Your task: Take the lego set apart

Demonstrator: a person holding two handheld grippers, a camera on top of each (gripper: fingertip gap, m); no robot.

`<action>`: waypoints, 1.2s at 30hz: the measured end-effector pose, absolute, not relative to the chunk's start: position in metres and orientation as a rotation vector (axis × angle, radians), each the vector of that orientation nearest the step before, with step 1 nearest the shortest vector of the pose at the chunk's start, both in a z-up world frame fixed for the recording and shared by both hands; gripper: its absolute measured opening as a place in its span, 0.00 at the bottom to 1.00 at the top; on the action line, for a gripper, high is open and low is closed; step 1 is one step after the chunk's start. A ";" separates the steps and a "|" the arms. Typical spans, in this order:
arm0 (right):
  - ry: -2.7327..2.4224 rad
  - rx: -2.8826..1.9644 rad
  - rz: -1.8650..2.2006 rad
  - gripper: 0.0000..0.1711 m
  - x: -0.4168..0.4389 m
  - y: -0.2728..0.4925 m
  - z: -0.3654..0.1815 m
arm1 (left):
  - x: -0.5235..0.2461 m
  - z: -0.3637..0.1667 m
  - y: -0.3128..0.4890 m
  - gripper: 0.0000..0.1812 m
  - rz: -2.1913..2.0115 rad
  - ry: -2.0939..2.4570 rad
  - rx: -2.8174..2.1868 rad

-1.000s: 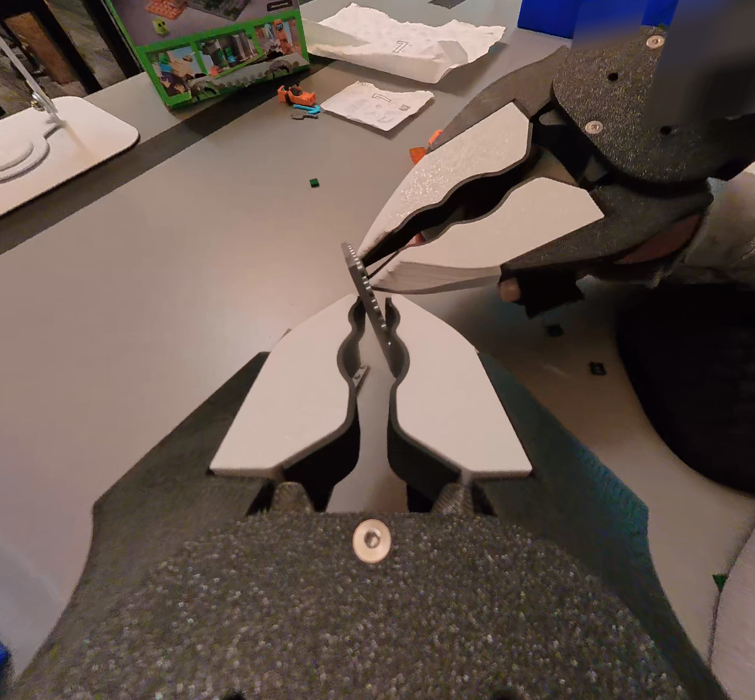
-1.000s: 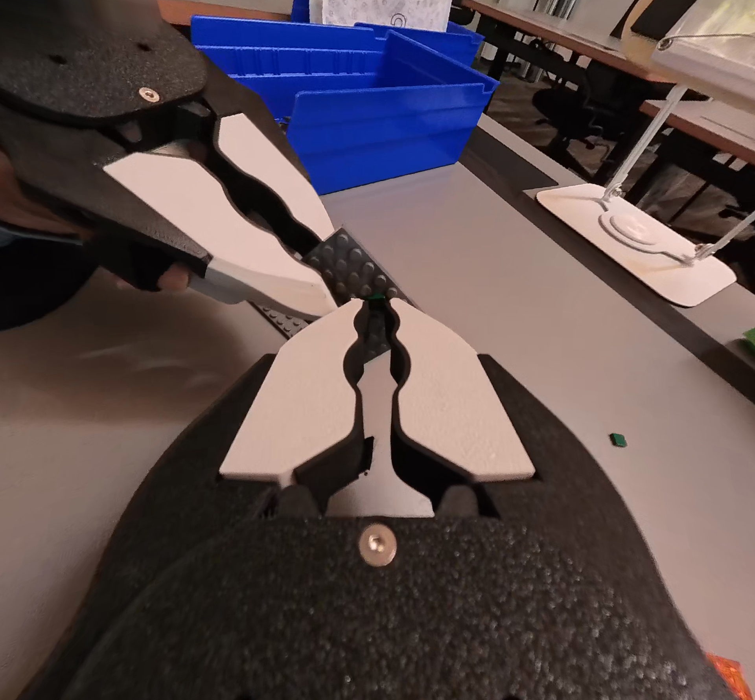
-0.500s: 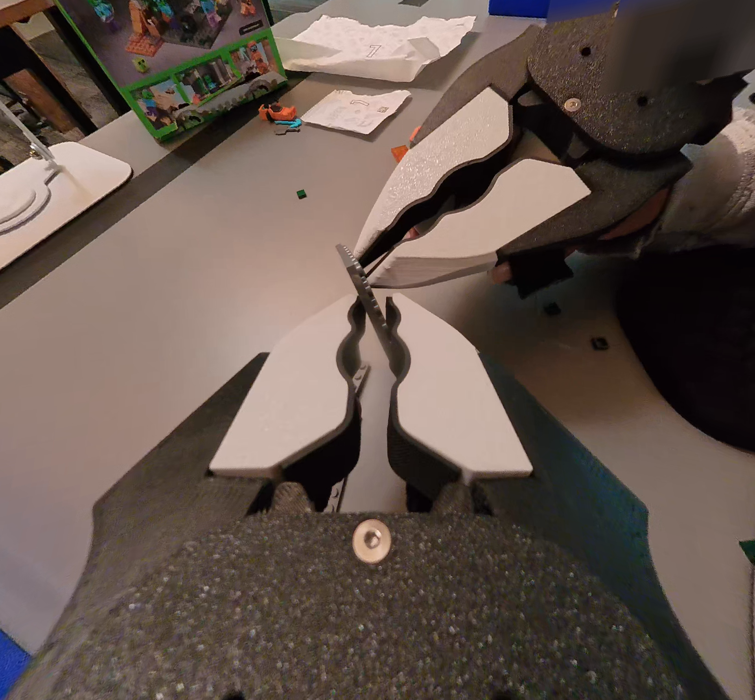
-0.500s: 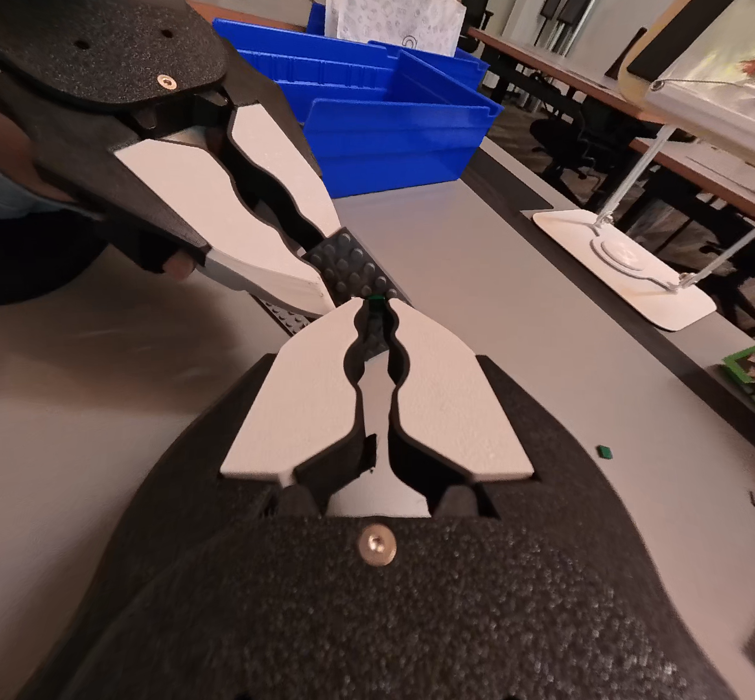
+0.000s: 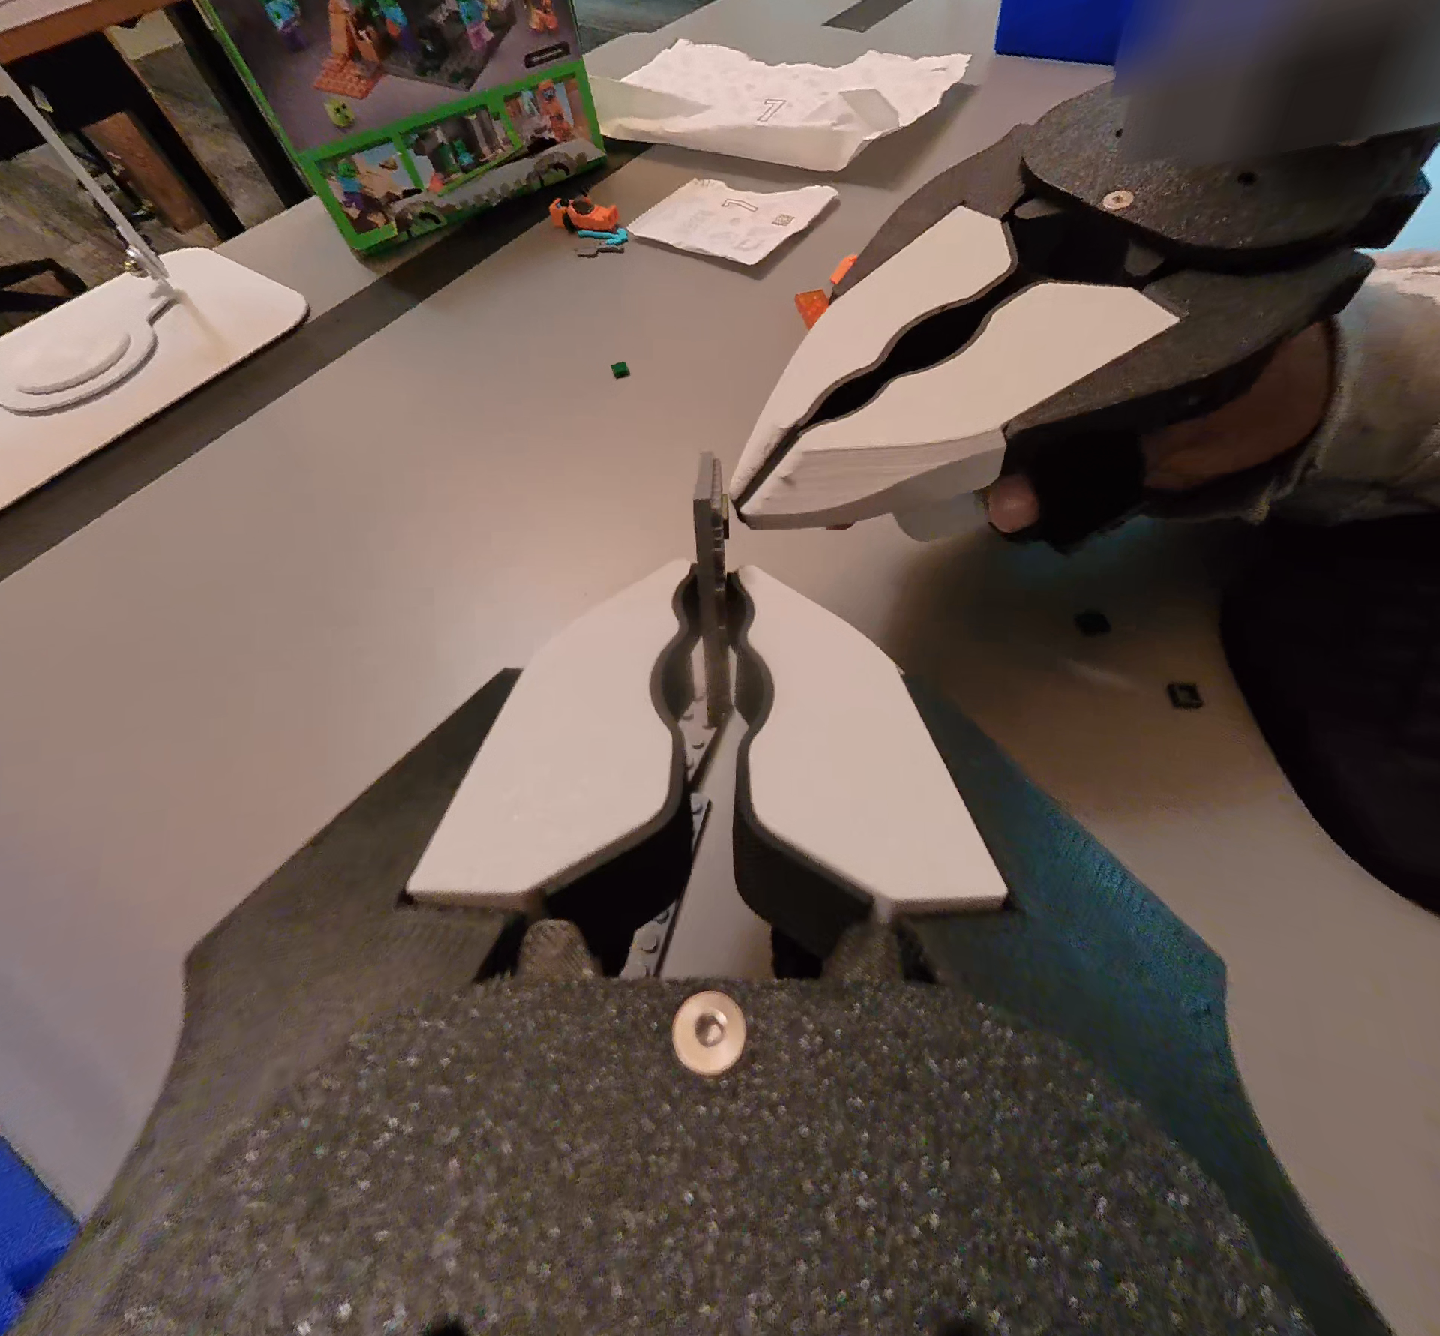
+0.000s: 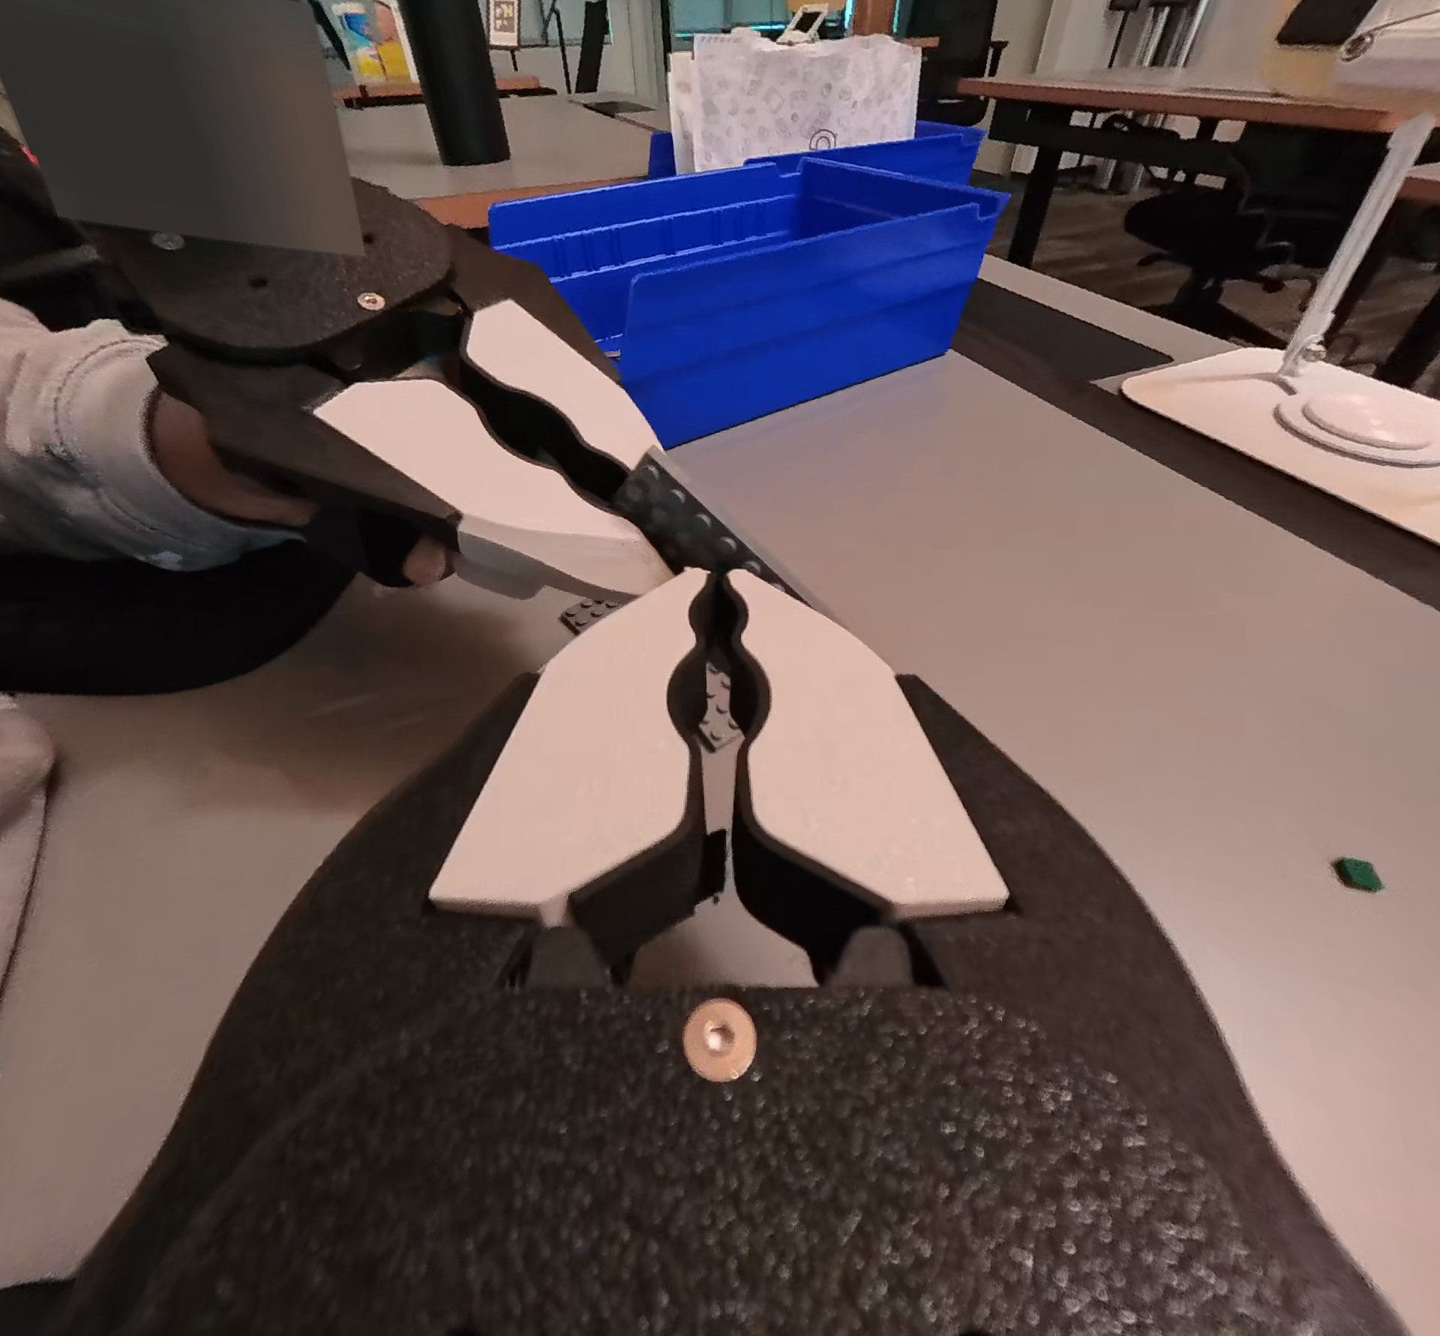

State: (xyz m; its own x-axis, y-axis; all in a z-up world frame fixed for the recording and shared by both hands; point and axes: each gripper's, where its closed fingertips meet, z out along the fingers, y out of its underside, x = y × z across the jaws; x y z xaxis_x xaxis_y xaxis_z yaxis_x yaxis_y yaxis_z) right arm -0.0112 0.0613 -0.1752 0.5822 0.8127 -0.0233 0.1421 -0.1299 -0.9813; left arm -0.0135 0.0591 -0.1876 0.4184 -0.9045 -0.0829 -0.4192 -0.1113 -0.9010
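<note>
Left wrist view: the left gripper point(image 5: 711, 574) has its jaws clamped on a dark grey studded lego plate point(image 5: 711, 519), held edge-on and upright, its top rising just past the jaw tips. The right gripper point(image 5: 744, 500) comes in from the right, its jaws closed, tips touching the plate's upper edge; whether they pinch anything cannot be told here. Ahead of the jaws and to the left, a lego box point(image 5: 421, 51) stands on the grey bench point(image 5: 312, 519), with two white paper sheets point(image 5: 779, 98) to its right and a small cluster of orange, teal and grey pieces point(image 5: 584, 215) between them. One small green piece point(image 5: 619, 369) lies alone ahead of the jaws, and two dark pieces point(image 5: 1184, 694) lie to their right.

Right wrist view: the right gripper point(image 6: 718, 575) has its jaws shut at the tips against the studded face of the lego plate point(image 6: 686, 511), which slants out of the left gripper point(image 6: 654, 511) at upper left. Under the jaws, two grey plates point(image 6: 721, 706) lie on the bench point(image 6: 1013, 597). Beyond the jaws sit two blue bins point(image 6: 779, 285); the nearer shows an empty interior, and a white patterned bag point(image 6: 802, 98) stands in or behind the farther one. One green piece point(image 6: 1357, 874) lies right of the jaws.
</note>
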 end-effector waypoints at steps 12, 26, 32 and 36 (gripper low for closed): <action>-0.715 -1.700 0.659 0.05 -0.009 0.073 -0.179 | -0.011 -0.187 0.060 0.05 -0.652 1.114 -1.724; -0.882 -1.598 0.480 0.04 -0.012 0.062 -0.177 | -0.012 -0.186 0.050 0.05 -0.609 1.245 -1.698; -0.921 -1.579 0.447 0.04 -0.014 0.059 -0.177 | -0.015 -0.186 0.046 0.06 -0.561 1.312 -1.687; -0.933 -1.551 0.401 0.03 -0.012 0.059 -0.175 | -0.013 -0.184 0.047 0.06 -0.538 1.340 -1.696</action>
State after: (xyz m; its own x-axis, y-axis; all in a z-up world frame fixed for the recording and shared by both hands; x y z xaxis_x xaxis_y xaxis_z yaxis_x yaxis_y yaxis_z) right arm -0.0121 0.0593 -0.1754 0.6164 0.7462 0.2516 0.3308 0.0445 -0.9427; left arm -0.0133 0.0468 -0.1838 0.3234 -0.9289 -0.1802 -0.5459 -0.0276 -0.8374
